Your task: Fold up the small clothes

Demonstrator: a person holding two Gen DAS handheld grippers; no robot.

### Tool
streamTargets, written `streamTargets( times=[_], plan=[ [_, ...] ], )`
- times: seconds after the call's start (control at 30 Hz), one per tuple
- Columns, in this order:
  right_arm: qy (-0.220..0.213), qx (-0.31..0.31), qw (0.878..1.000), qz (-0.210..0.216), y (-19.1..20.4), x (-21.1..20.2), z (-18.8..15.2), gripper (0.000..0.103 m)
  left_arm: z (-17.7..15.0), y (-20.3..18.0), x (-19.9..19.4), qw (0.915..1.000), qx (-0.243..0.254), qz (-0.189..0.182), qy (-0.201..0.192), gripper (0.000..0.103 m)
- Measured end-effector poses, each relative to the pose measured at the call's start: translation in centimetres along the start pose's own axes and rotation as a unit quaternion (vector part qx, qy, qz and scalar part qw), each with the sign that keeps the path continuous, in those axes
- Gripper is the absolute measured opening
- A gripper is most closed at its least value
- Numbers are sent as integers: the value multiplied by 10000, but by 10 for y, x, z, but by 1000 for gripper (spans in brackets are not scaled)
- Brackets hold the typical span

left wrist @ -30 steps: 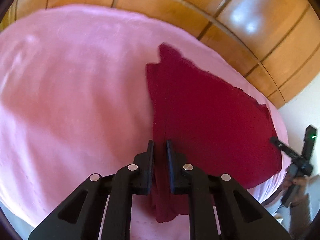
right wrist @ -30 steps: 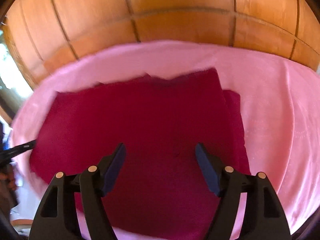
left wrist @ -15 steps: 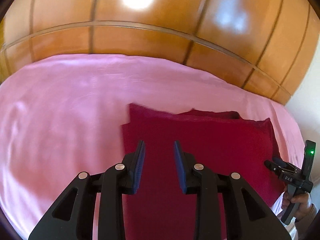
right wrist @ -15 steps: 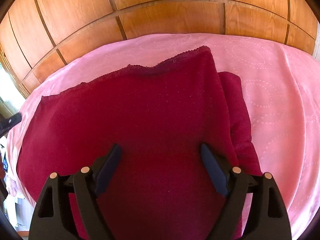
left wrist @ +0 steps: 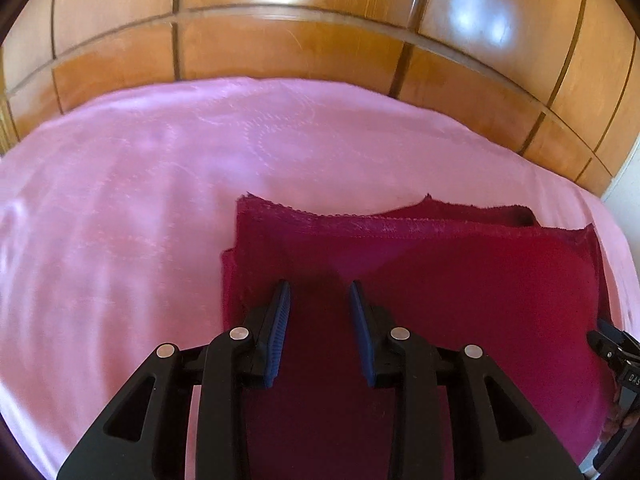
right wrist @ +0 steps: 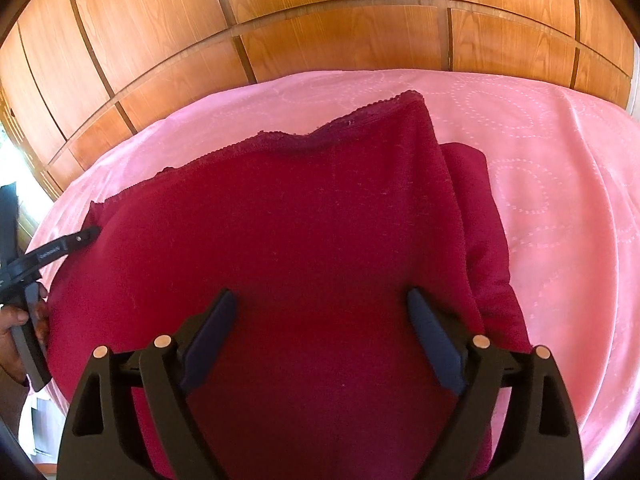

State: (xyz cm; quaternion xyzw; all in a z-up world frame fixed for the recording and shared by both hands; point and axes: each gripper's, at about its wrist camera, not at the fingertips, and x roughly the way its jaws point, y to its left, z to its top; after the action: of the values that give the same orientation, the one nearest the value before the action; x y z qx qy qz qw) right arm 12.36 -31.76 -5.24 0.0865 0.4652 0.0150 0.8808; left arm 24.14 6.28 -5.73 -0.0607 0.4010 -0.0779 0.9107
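A dark red garment lies folded flat on the pink bedspread, its scalloped hem at the far side. My left gripper hovers over the garment's left part. Its jaws are opening and nothing is between the blue pads. In the right wrist view the garment fills the middle, with a second folded layer sticking out on its right. My right gripper hangs above it, jaws wide and still opening, holding nothing. One finger of the left gripper shows at the garment's left edge.
Glossy wooden panels stand right behind the bed. Bare pink bedspread stretches to the right of the garment and to its left in the left wrist view. A hand holds the left gripper at the bed's near corner.
The left gripper let go of the garment's edge, its jaws spread, and it swung over the garment. The right gripper's jaws opened wider. The garment now lies flat and folded.
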Motion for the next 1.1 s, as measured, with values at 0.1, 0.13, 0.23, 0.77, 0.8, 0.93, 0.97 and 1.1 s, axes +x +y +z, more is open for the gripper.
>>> streamTargets(
  times=[0.1, 0.13, 0.23, 0.77, 0.8, 0.93, 0.97, 1.1],
  plan=[
    [16, 10, 10000, -11, 0, -1, 1, 88, -2, -3, -20, 9996, 7, 81, -259, 48],
    [31, 8, 10000, -21, 1, -2, 1, 88, -2, -5, -30, 9994, 23, 46, -354, 48],
    [162, -3, 9999, -42, 1, -3, 7, 88, -5, -11, -50, 9984, 113, 116, -544, 48],
    [138, -475, 9987, 80, 31, -7, 65, 87, -20, -30, -89, 9964, 238, -18, -819, 61],
    [195, -457, 9987, 89, 31, 0, 69, 87, -21, -30, -89, 9964, 248, -8, -811, 61],
    [439, -353, 9983, -174, 23, 33, 85, 87, -25, -33, -87, 9967, 312, 12, -746, 61],
    [522, -312, 9978, -252, 19, 41, 88, 87, -26, -34, -87, 9968, 327, 15, -732, 61],
    [713, -125, 9965, -416, 3, 65, 97, 87, -31, -36, -81, 9974, 372, 35, -622, 61]
  ],
)
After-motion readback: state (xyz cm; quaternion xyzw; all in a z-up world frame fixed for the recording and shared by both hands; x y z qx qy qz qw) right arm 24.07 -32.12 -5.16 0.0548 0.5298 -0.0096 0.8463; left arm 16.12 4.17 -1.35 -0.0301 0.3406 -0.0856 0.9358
